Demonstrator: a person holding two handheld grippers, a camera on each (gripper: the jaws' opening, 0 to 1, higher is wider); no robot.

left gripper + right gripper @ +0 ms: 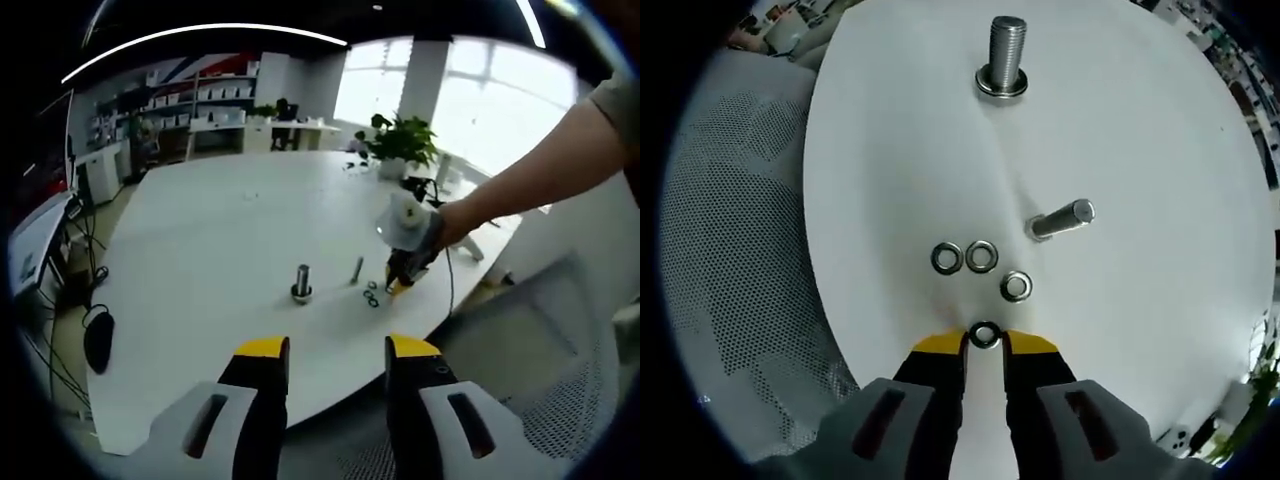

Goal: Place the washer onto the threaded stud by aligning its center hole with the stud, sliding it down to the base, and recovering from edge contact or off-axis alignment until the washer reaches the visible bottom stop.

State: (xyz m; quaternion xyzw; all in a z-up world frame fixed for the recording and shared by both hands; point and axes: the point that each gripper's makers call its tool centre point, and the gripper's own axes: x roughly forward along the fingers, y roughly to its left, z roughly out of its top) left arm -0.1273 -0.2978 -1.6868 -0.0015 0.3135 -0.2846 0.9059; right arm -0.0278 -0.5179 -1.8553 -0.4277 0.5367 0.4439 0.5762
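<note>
Right at my right hand-held gripper (985, 342), the yellow-tipped jaws are pinching a washer (985, 335) between their tips, low over the white surface (1120, 130). Just beyond it I see three more washers lying flat: two side by side (947, 258) (982, 256), nearly touching, and a third (1016, 286) a little nearer and off to one side. Past those, a loose bolt (1062, 219) lies on its side. Farther out, well apart from the washers, the threaded stud (1005, 55) stands upright on its round base.

From my left hand-held gripper (337, 352), the jaws are spread with nothing between them, held off the near edge of the surface (200, 260). In the left gripper view I can see the stud (302, 281) upright, the bolt (357, 270) beside it, and the right hand-held gripper (400, 285) tipped down onto the surface by the washers (371, 296), with a person's arm (540, 165) reaching in behind it. A potted plant (405, 140) sits at the far side.
</note>
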